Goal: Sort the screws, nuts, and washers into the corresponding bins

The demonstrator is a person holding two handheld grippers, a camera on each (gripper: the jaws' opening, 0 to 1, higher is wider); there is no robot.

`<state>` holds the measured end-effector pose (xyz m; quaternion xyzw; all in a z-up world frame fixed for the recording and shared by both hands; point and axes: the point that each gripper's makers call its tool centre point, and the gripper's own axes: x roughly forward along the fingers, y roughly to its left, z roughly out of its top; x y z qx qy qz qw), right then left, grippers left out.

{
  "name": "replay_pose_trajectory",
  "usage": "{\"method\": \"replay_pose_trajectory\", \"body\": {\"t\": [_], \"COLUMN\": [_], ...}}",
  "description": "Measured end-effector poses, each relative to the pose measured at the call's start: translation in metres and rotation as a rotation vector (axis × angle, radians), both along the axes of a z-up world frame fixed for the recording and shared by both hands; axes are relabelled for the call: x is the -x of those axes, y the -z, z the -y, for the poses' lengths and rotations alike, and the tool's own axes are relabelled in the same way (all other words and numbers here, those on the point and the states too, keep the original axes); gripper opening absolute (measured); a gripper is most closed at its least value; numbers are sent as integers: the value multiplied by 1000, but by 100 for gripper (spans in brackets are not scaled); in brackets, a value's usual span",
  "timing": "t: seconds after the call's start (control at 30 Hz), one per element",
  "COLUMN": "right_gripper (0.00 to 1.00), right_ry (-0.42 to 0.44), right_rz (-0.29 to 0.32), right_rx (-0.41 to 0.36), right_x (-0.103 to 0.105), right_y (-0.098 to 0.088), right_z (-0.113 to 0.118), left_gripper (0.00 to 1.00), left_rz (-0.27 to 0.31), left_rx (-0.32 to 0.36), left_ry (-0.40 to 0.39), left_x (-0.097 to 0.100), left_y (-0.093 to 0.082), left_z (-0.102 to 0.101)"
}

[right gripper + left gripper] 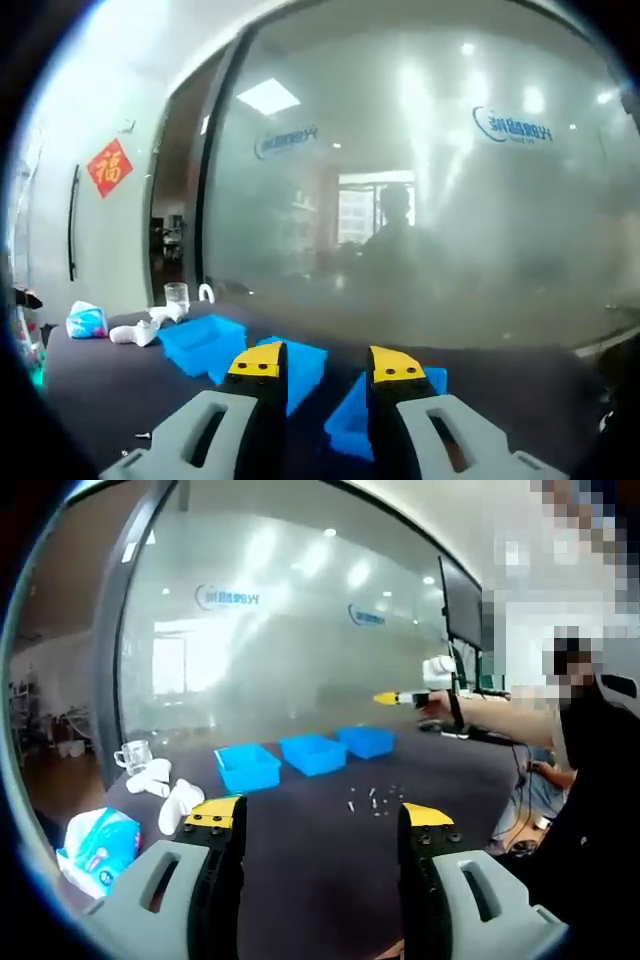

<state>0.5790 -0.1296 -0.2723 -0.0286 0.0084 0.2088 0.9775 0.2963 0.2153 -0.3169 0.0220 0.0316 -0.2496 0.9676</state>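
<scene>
Blue bins and loose fasteners on a dark worktop (300,870), both tools raised clear.
Left tool (322,818) gapes wide and empty above the worktop; three blue bins (312,753) stand in a row, scattered fasteners (374,800) just before them, too small to tell apart. Right tool (324,364), narrowly parted and empty, partly hides the bins.
</scene>
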Motion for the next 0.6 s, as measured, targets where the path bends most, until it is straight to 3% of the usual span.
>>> {"method": "replay_pose_trajectory", "body": {"t": [0.17,0.3,0.6], "right_gripper": [26,27,30], "right_ry": [-33,-59,-125], "right_rz": [72,77,78], "right_rx": [-13,-21,-31], "right_x": [54,95,158], "right_y": [-13,-9,2], "right_z": [-8,-11,-3], "left_gripper": [60,60,60], "left_rz": [6,15,25], "left_rx": [12,26,29], "left_ry": [10,17,35], "left_x": [-4,-8,-10], "left_y": [-1,-2,-6], "left_z": [5,8,15]}}
